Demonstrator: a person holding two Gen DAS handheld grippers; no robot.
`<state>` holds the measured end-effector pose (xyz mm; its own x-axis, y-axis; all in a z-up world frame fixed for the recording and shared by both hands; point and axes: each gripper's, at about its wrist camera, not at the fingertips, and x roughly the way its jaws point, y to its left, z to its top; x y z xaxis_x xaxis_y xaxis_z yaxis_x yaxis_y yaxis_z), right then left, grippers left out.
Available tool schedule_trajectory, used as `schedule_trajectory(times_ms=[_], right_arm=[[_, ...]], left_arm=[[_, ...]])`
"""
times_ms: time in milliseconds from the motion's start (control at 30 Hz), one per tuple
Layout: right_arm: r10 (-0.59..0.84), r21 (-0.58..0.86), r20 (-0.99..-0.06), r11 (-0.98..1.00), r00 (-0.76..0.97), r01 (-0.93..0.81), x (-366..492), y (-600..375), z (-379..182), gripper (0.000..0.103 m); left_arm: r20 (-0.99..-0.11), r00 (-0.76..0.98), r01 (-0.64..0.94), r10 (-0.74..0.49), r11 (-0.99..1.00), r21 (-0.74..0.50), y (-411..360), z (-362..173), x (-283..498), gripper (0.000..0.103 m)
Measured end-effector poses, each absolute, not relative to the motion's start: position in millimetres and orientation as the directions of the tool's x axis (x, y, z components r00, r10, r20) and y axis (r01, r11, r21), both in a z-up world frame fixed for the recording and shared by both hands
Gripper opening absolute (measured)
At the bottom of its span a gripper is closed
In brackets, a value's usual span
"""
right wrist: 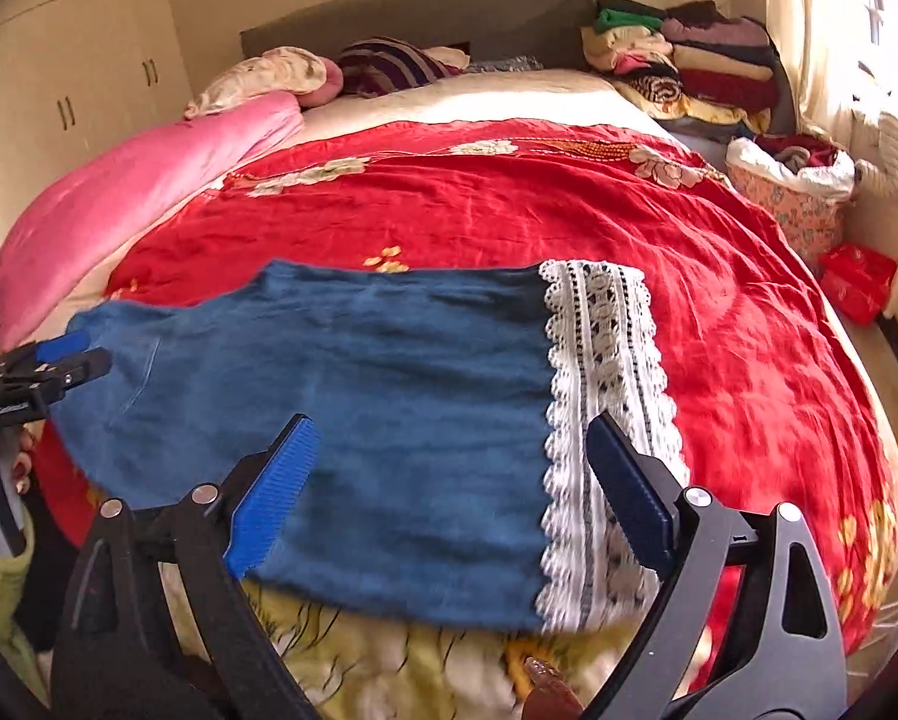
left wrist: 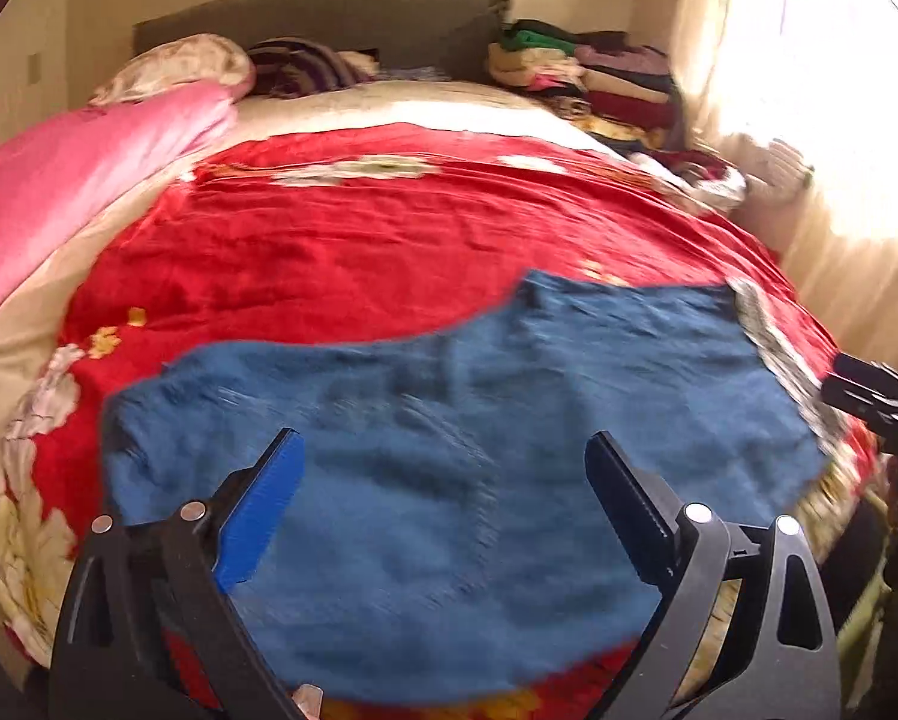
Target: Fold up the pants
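Note:
Blue pants with a white lace cuff lie flat across the near part of a red floral bedspread. My left gripper is open and empty, hovering over the left half of the pants; it also shows at the left edge of the right wrist view. My right gripper is open and empty, above the pants near the lace cuff; part of it shows at the right edge of the left wrist view. The pants also show in the right wrist view.
A pink quilt lies along the bed's left side. Pillows and a striped cloth sit at the headboard. Stacked folded clothes fill the far right corner. A floral basket and a red packet stand right of the bed.

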<state>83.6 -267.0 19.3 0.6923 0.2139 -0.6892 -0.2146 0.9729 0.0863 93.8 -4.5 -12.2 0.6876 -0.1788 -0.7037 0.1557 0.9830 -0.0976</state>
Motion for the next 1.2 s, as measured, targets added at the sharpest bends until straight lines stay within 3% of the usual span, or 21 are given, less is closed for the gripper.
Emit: schedule_trajectory(times_ms=[200,433,533,767,1200], right_arm=[[0.225,0.058,-0.71,0.963,0.668,-0.262,61.8,-241.2,4.3,0.085],[0.205,0.062,-0.785,0.965,0.585,-0.254,66.8,-232.1,-24.1,0.085],[0.15,0.055,-0.816,0.982,0.558,-0.183,70.1,-247.7,-34.4,0.085],[0.181,0.094,-0.815,0.979,0.551,-0.182,64.8,-257.1,-38.3,0.085],[0.224,0.178,-0.757,0.974,0.614,-0.137,50.3,-277.5,-6.7,0.09]], left_arm=[[-0.729,0.657,0.235,-0.191,0.971,-0.042,-37.3,-26.2,74.0,0.096],[-0.802,0.59,0.222,-0.09,0.973,0.054,-37.4,-57.2,72.2,0.096],[-0.81,0.579,0.212,-0.093,0.976,0.039,-22.7,-60.8,72.4,0.096],[-0.811,0.571,0.199,-0.127,0.98,-0.014,-6.9,-64.3,76.2,0.096],[-0.768,0.619,0.194,-0.164,0.98,-0.053,-8.6,-27.1,65.7,0.098]])
